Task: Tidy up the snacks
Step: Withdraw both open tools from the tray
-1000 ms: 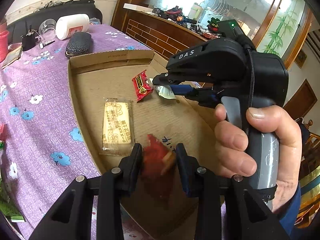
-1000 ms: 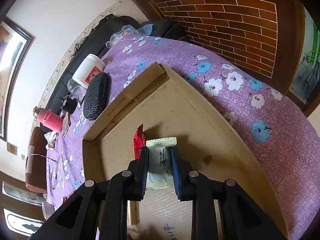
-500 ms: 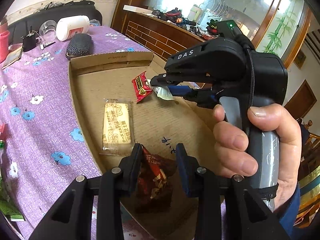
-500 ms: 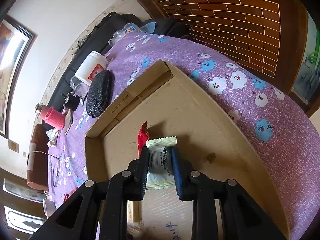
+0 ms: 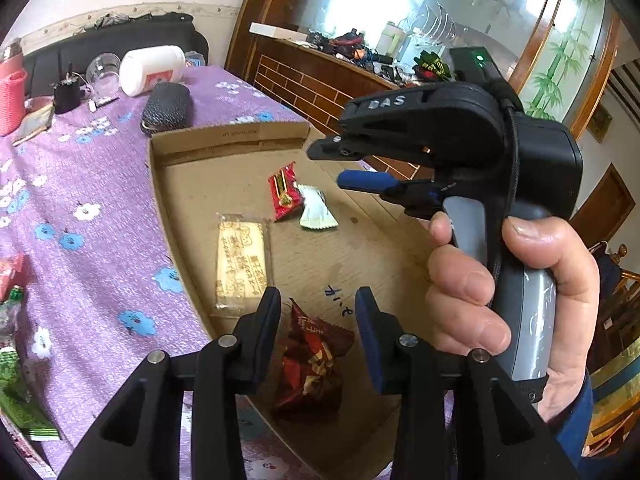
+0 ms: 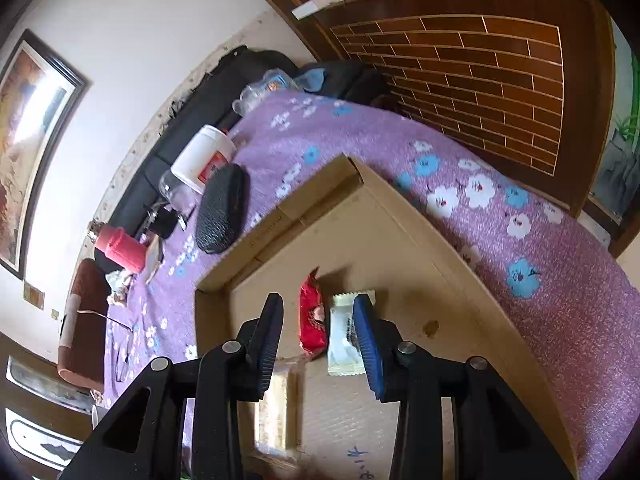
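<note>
A shallow cardboard tray (image 5: 224, 140) lay on the counter (image 5: 80, 216), which wore a purple flowered cloth. The left tongs (image 5: 316, 320) had just been opening and stood apart, and a dark red snack packet (image 5: 312, 364) lay loose on the tray floor between them, the pads not pressing on it. The right tongs (image 6: 318, 332) had likewise just been opening (a hand (image 5: 508, 304) gripped their grey handle), standing apart above a white wrapper (image 6: 343, 336) that rested on the tray just beside a red packet (image 6: 311, 320). A clear-wrapped biscuit pack (image 5: 240, 264) lay flat near the tray's left wall.
</note>
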### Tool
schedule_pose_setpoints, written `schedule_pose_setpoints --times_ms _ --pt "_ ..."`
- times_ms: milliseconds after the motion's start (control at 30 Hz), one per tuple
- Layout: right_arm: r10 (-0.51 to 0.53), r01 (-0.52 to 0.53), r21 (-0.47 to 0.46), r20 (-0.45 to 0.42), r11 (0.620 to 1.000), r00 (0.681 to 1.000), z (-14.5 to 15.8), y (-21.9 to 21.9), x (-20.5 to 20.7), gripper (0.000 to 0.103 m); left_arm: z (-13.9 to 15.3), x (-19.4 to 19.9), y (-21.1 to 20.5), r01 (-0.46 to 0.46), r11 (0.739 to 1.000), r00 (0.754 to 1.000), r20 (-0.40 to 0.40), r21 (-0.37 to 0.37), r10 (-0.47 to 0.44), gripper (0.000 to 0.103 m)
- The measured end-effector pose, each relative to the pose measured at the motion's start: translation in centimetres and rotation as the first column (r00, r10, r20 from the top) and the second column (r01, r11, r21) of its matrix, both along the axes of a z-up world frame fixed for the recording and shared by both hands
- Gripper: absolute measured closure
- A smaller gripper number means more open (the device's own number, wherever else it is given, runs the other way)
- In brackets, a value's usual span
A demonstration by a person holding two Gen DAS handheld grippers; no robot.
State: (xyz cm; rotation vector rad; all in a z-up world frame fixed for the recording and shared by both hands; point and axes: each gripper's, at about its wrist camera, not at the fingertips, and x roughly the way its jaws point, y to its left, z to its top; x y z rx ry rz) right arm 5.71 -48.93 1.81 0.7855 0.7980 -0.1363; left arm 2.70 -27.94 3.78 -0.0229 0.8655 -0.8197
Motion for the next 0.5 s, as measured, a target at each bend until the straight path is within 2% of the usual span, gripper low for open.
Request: schedule_pose_setpoints --times_ms 167,267,367,500 --pt "0.016 -0.016 -0.003 0.054 1.000 0.998 0.9 0.7 -0.3 0.064 1.3 0.2 1.0 -0.039 0.999 0.999 0.022 -0.019 0.039 0.066" --pt "0.054 -0.052 -0.021 0.087 0.998 0.995 1.6 1.9 -0.1 0.064 2.5 0.1 1.7 -0.072 0.997 0.997 0.038 -0.019 0.072 0.062" --pt "0.100 -0.097 -0.038 0.116 0.995 0.988 2.1 3.4 0.1 0.064 3.5 -0.1 2.3 -0.099 0.995 0.994 0.051 -0.005 0.100 0.061" --pt "0.213 -0.212 -0.018 0.127 0.977 0.969 1.9 6.0 1.0 0.064 4.7 -1.1 4.0 -0.124 0.992 0.991 0.051 0.007 0.124 0.061"
